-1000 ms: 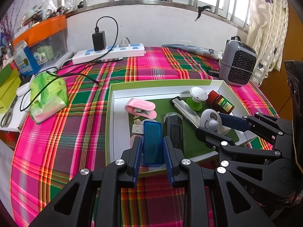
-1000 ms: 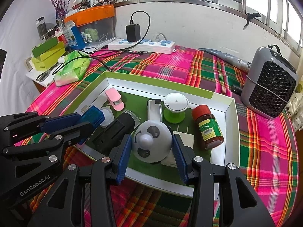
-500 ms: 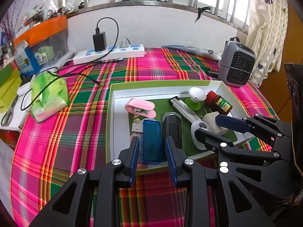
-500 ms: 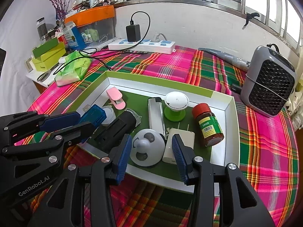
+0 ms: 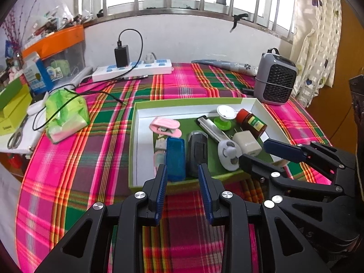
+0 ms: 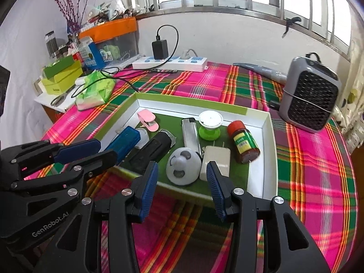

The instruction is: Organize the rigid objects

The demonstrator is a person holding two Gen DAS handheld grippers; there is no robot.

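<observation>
A green-and-white tray (image 5: 145, 113) (image 6: 268, 136) on the plaid tablecloth holds a blue case (image 5: 175, 158) (image 6: 124, 140), a black cylinder (image 5: 197, 152) (image 6: 152, 150), a round white fan-like gadget (image 5: 228, 154) (image 6: 182, 165), a white plug (image 5: 248, 144) (image 6: 216, 159), a red-capped jar (image 5: 251, 122) (image 6: 243, 142), a silver lighter (image 5: 210, 128) (image 6: 191, 132), a green-and-white suction stand (image 5: 225, 117) (image 6: 210, 125) and a pink clip (image 5: 165, 126) (image 6: 147, 118). My left gripper (image 5: 183, 193) is open and empty before the tray's near edge. My right gripper (image 6: 182, 191) is open and empty, also near that edge.
A grey heater (image 5: 275, 79) (image 6: 309, 95) stands right of the tray. A power strip with a charger (image 5: 134, 68) (image 6: 170, 62) lies at the back. A green bag (image 5: 66, 113) (image 6: 95, 89), cables, scissors (image 5: 14, 137) and boxes crowd the left side.
Both grippers have opened, let go of the blue case and the round white gadget in the tray, and pulled back toward me.
</observation>
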